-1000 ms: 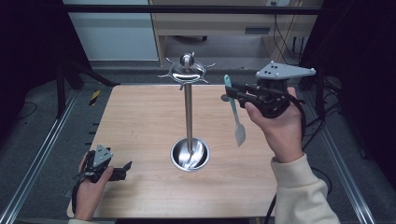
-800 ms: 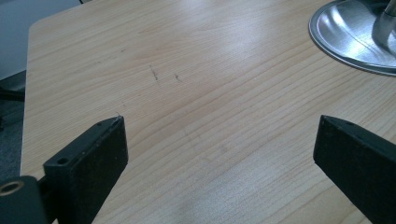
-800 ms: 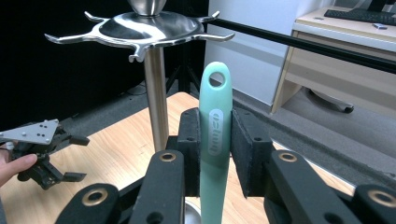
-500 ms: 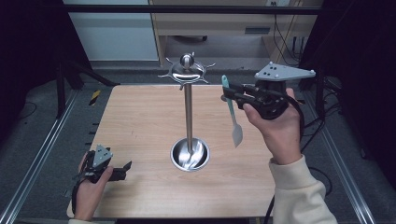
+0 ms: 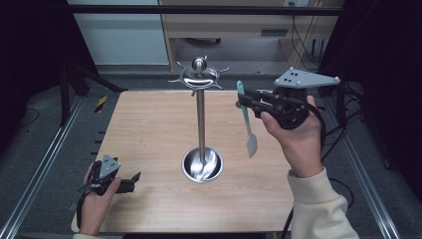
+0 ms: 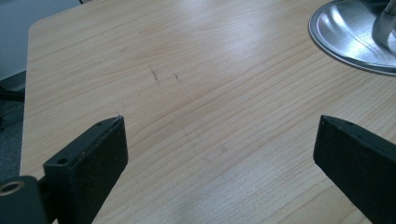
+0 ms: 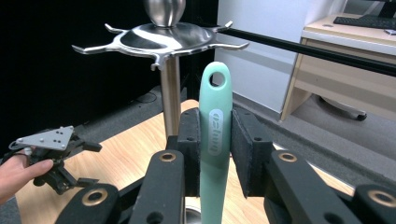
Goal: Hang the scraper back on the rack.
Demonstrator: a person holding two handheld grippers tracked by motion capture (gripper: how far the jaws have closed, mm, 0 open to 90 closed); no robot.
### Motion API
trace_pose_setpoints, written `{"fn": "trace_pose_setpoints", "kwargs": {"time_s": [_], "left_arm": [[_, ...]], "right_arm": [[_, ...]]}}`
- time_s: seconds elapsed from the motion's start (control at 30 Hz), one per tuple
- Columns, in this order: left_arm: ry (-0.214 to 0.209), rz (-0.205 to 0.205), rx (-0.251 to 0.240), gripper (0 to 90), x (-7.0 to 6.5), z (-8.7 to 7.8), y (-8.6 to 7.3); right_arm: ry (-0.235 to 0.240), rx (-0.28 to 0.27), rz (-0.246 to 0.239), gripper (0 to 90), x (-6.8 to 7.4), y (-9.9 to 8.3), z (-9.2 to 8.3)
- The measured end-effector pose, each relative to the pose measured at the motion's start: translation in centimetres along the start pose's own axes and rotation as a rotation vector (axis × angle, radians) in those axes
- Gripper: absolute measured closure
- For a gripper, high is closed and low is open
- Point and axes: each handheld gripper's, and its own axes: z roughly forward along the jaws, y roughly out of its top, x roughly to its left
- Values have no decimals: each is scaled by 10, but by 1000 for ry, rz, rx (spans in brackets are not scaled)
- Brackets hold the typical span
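**benchrat:** High view first, since it lays everything out. Pale wood-grain counter [image 5: 149, 124] with a polished steel utensil stand [image 5: 200, 119] in the middle: thin round pole, shallow shiny dish base, and a flat crown of curved hooks with a ball knob on top. All mirror-finish metal, you can see reflections in the dish.

**gripfan:** And the green thing?

**benchrat:** Mint-green spatula [image 5: 246, 119], looks like soft matte silicone. Rounded handle with a hanging hole at the end, and a flat pale blade pointing down. It hangs upright in the air to the right of the pole, near the hook crown but apart from it. The right gripper [image 5: 249, 102] has its jaws clamped on the handle, just below the hole. In the right gripper view the two black pads squeeze the handle from both sides, and the hole sits just beside one hook tip.

**gripfan:** How's the hand sitting?

**benchrat:** The right hand [image 5: 293, 137] is raised well above the counter, cream sleeve coming in from the bottom right, gripper pointing left toward the stand, grey three-cornered plate on top.

**gripfan:** Other side?

**benchrat:** The left gripper [image 5: 130, 180] rests low at the near left corner of the counter in the left hand [image 5: 94, 196]. Its jaws stand wide apart, nothing between them, just wood grain with a few faint scratches and the edge of the dish base.
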Motion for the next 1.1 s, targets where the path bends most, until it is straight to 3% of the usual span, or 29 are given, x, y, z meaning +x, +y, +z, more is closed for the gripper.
{"fn": "trace_pose_setpoints", "kwargs": {"time_s": [0.4, 1.1], "left_arm": [[-1, 3, 0, 29, -1, 0, 0], [-5, 4, 2, 28, -1, 0, 0]], "right_arm": [[28, -16, -26, 741, 19, 2, 0], [43, -9, -38, 740, 23, 6, 9]]}}
